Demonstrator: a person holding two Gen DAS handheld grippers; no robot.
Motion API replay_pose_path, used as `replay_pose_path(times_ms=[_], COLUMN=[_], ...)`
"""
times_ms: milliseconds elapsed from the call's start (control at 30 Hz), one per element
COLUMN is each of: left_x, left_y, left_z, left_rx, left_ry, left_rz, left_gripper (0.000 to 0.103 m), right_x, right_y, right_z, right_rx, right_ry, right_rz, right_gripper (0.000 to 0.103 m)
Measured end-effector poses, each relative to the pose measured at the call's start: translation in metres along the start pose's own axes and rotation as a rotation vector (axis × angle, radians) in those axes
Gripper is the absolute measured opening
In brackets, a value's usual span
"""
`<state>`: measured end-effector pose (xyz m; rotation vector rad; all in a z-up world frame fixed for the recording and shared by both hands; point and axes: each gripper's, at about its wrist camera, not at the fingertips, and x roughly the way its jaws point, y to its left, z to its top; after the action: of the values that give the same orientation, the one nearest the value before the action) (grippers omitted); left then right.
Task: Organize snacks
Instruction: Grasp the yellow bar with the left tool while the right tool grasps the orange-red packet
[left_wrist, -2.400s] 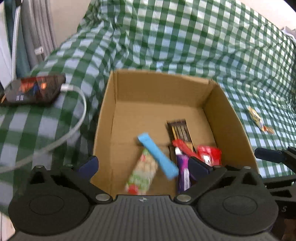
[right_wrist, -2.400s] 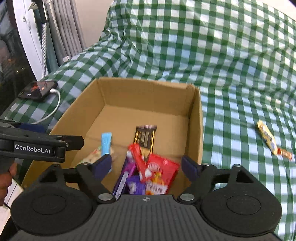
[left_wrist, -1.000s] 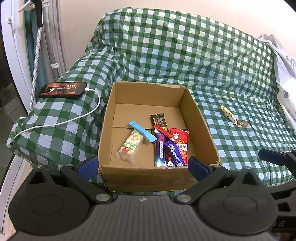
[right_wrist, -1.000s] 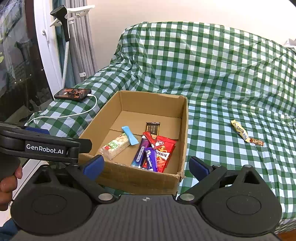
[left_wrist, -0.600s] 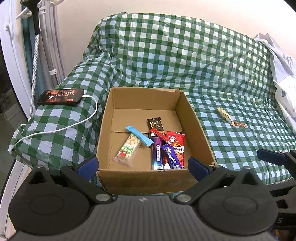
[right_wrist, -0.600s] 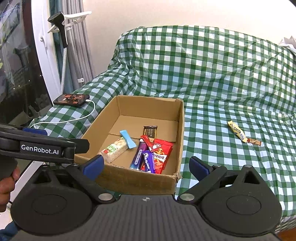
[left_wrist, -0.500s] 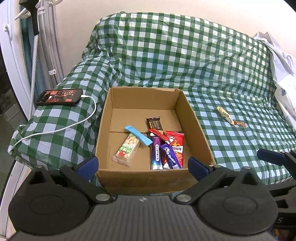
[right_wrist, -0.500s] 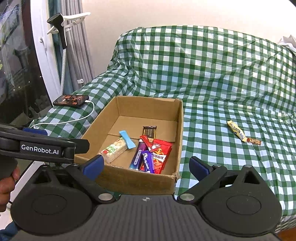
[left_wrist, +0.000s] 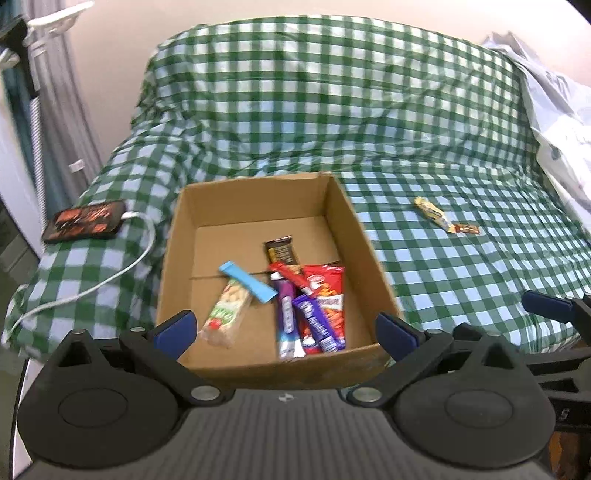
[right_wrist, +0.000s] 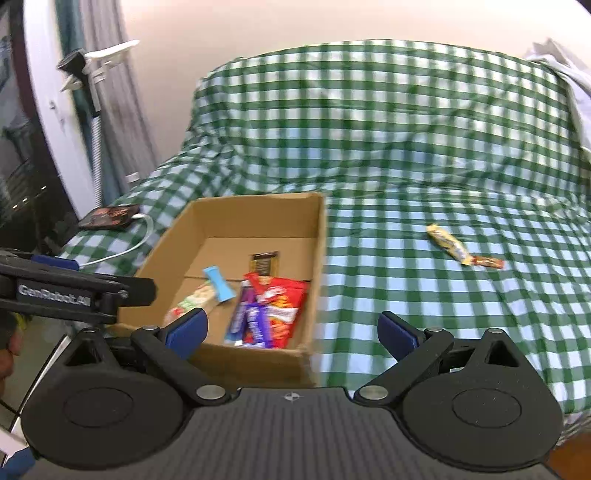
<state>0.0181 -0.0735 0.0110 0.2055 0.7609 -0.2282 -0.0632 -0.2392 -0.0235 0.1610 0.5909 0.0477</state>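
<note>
Mostly glossy wrappers (left_wrist: 317, 302) in corrugated box (left_wrist: 255, 206).

Both wrist views facing box (left_wrist: 255, 206)

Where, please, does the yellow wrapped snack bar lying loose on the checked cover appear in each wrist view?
Left wrist view: the yellow wrapped snack bar lies upper right on the green checked cover, right of the open cardboard box.
Right wrist view: it sits right of centre, again right of the box.
Shared landmark: the box with the red snack packet inside.
</note>
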Motion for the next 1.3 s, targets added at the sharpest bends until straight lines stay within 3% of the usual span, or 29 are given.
replay_pose_path(times_ms=[300,567,967,1100,1300], left_x=[0.039,0.117,0.305,0.376,0.457], left_y=[-0.069,-0.140,-0.222,-0.246,-0.272], left_z=[0.051,0.108,0.180,0.187,0.187], left_rx=[0.118,0.140,-0.106,-0.173,-0.265], left_ry=[0.003,0.082,0.305,0.376,0.447], left_rz=[-0.067,-0.116,-0.172,-0.175,-0.201], left_gripper=[0.103,0.103,0.103,0.103,0.103], right_x=[0.006,0.040,0.154,0.211,0.291], right_y=[-0.092,-0.183,-0.302,-0.338,-0.369], right_z=[-0.002,0.000,0.013,0.021,0.023], right_rx=[0.107,0.197,0.208,0.115,-0.076], right_ry=[-0.016,-0.006,0.019,0.023,0.034], right_rz=[-0.166,-0.283,-0.349,-0.356,-0.271], right_gripper=[0.098,0.098,0.098,0.098,0.098])
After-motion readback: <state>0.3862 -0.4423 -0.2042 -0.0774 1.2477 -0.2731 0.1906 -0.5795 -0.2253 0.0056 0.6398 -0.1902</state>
